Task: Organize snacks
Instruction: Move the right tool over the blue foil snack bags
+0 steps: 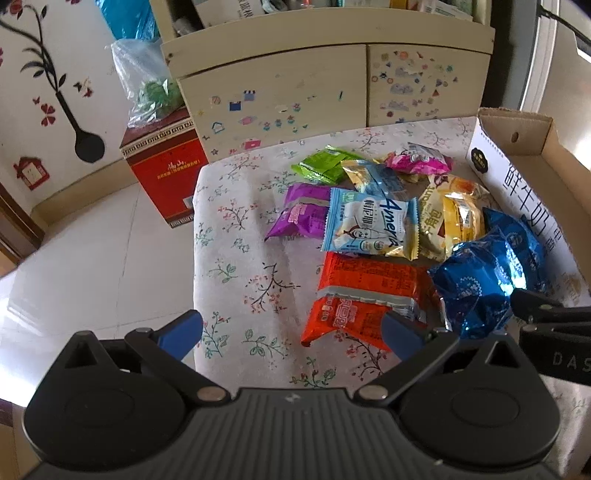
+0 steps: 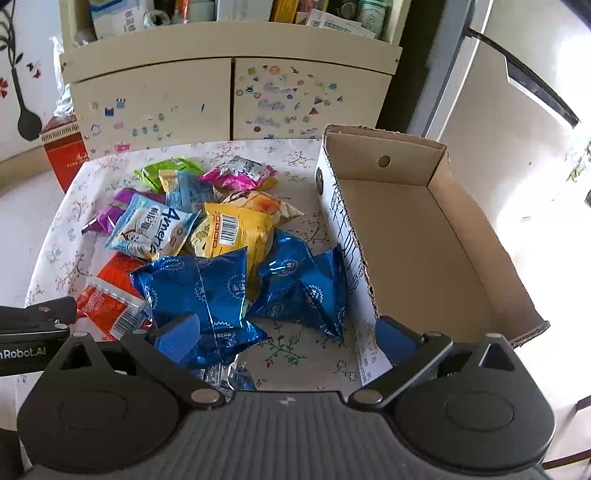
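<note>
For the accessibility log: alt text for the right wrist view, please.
The open right gripper hovers over blue packets at the near edge of a snack pile on a floral cloth. An empty cardboard box sits right of the pile.

A pale wooden cabinet (image 1: 325,77) fills the upper middle of both views, its two doors dotted with small coloured stickers (image 2: 280,96); an open shelf (image 2: 229,14) above them is crammed with boxes and bottles. At the upper left, a white wall (image 1: 22,122) carries a dark vine-and-flower decal (image 1: 48,81). Below it lies a glossy white tiled floor (image 1: 92,258) catching bright daylight. A red carton (image 1: 166,173) stands on the floor beside the cabinet, with a clear plastic bag (image 1: 144,81) on top. A flowered cloth (image 1: 236,258) covers the bench.
</note>
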The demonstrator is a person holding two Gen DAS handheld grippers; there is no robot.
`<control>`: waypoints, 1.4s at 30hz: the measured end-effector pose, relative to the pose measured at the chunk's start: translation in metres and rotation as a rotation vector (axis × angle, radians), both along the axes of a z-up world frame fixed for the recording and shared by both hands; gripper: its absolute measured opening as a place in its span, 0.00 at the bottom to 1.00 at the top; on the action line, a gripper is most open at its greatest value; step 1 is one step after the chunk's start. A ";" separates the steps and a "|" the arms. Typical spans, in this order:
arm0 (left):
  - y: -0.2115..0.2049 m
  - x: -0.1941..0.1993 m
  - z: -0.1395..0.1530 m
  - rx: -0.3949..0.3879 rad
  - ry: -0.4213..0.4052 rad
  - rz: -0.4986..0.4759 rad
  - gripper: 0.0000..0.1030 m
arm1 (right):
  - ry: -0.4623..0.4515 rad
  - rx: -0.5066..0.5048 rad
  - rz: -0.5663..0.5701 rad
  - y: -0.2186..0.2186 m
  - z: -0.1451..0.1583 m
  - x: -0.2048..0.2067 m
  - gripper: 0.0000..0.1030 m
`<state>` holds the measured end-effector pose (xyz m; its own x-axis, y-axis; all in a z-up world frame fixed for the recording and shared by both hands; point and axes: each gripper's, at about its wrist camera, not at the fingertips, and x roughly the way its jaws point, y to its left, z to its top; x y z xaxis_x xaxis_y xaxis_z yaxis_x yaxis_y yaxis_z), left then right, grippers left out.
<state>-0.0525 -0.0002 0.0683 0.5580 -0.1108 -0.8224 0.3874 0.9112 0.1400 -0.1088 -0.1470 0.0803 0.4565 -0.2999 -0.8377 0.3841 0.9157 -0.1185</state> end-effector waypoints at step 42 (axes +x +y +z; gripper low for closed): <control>-0.003 -0.002 -0.008 0.029 -0.012 -0.020 0.98 | 0.006 0.005 0.051 0.009 -0.006 0.003 1.00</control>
<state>-0.0540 -0.0035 0.0604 0.5658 -0.0983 -0.8187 0.4039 0.8986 0.1712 -0.1059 -0.1380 0.0741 0.4663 -0.2721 -0.8417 0.3360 0.9347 -0.1161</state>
